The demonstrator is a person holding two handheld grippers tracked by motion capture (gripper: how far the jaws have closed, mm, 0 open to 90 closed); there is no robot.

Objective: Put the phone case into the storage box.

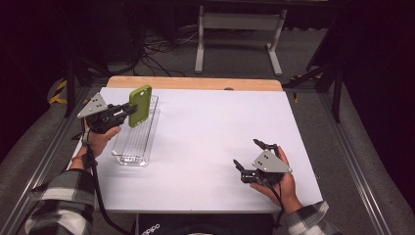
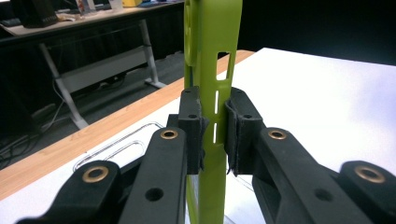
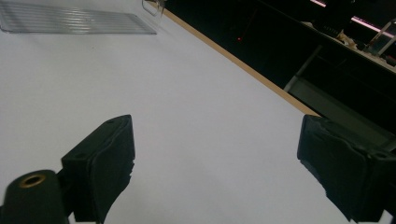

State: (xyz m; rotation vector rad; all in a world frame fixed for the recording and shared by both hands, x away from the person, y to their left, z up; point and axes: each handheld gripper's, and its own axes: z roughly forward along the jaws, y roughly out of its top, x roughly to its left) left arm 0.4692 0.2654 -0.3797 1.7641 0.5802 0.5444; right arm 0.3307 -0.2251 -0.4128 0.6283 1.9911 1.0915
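Note:
A lime-green phone case (image 1: pixel 140 105) stands on edge in the air above a clear plastic tray (image 1: pixel 128 155) at the table's left side. My left gripper (image 1: pixel 128 111) is shut on the case's edge; in the left gripper view both pads press on the green case (image 2: pixel 211 70), which rises upright between them (image 2: pixel 215 130). At the table's front right my right gripper (image 1: pixel 250 155) rests low over the white surface, open, with nothing between its fingers. The right gripper view has its two jaws wide apart (image 3: pixel 219 158) over bare white tabletop.
The ribbed clear tray (image 3: pixel 70 21) lies lengthwise along the left of the white table top (image 1: pixel 220 127). A wooden strip (image 1: pixel 195 83) edges the far side. Beyond it stand a desk frame (image 1: pixel 240 29) and cables on the floor.

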